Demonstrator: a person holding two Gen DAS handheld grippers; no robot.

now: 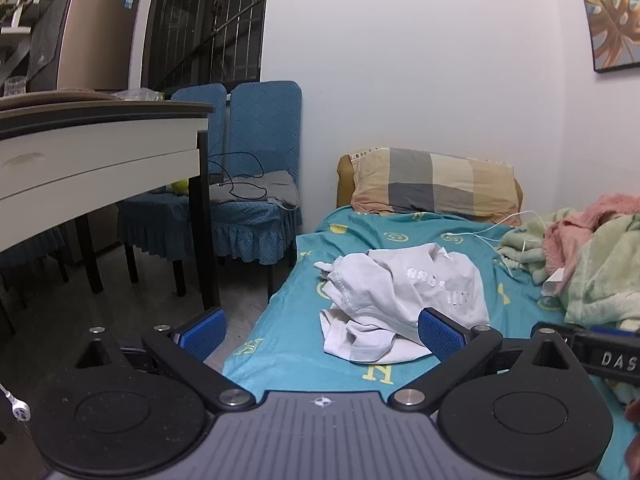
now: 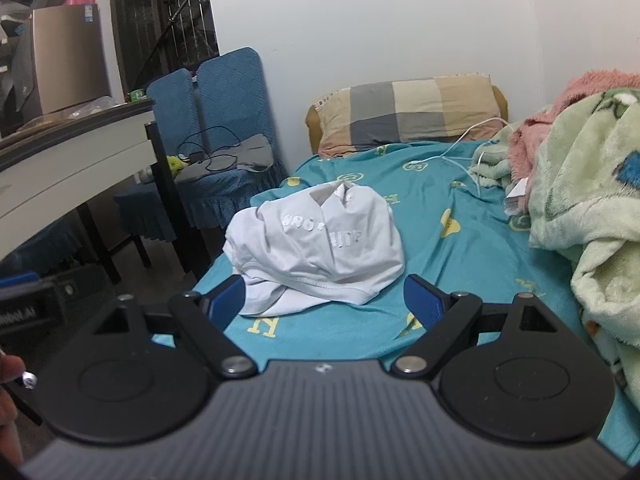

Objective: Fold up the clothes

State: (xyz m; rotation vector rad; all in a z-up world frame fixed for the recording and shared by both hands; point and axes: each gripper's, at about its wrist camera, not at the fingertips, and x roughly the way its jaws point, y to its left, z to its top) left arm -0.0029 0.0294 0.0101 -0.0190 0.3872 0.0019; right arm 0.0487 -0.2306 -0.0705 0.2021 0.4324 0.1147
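The left gripper (image 1: 320, 332) fills the bottom of its view with its blue-padded fingers (image 1: 202, 334) spread wide apart, holding nothing and touching nothing. The right gripper (image 2: 324, 300) sits likewise at the bottom of its view, jaws wide apart and empty. A crumpled white garment (image 1: 400, 300) lies in a heap at the centre of both frames, on a teal bedsheet (image 2: 440, 248) printed with yellow motifs; in the right wrist view the garment (image 2: 316, 248) shows between and just beyond the fingertips, apart from them. At the head of the bed, in the upper middle, a checked pillow (image 1: 434, 182) rests against a white wall (image 1: 420, 60). A white cable (image 2: 460, 148) trails across the sheet toward a pile of green and pink blankets (image 2: 580, 200) at the right edge. To the left stand blue-covered chairs (image 1: 256, 168) and a table (image 1: 100, 152) with a white apron and dark top. A framed leaf picture (image 1: 608, 12) hangs in the upper right corner of the left wrist view.
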